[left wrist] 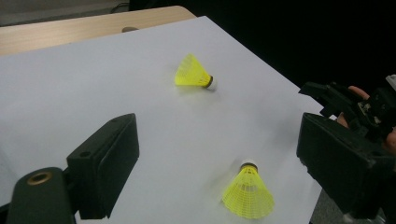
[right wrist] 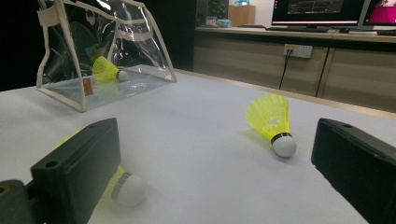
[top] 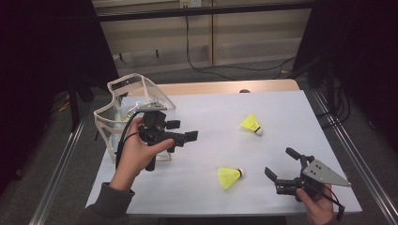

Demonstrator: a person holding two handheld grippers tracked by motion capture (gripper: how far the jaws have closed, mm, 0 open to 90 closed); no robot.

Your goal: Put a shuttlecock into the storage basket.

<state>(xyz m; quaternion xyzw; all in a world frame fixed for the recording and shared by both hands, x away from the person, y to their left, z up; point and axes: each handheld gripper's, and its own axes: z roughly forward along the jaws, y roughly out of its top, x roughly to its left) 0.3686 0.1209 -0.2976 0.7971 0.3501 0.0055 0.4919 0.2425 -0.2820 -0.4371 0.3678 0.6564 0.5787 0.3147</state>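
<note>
A clear plastic pouch with cream fabric trim (top: 123,101) stands at the left edge of the pale grey table top (top: 220,110), and everything else is placed from it. Inside the pouch lies one yellow shuttlecock with a white cork tip (right wrist: 106,70), resting on the pouch's floor.

Just beside the pouch, on the side toward the table's middle, the left gripper (top: 187,137) hangs in the person's left hand (top: 136,152). Its black jaws stand wide apart with nothing between them — in the left gripper view they frame bare table and two more shuttlecocks.

The nearer yellow shuttlecock (top: 230,176) lies on its side well apart from the pouch, toward the person's edge of the table, its cork pointing away from the pouch. The farther yellow shuttlecock (top: 251,124) lies near the table's middle, farther from the pouch still.

Farthest from the pouch, at the opposite near corner, the right gripper (top: 280,164) sits low in the right hand (top: 317,206) — jaws spread, empty, aimed back toward the pouch.
</note>
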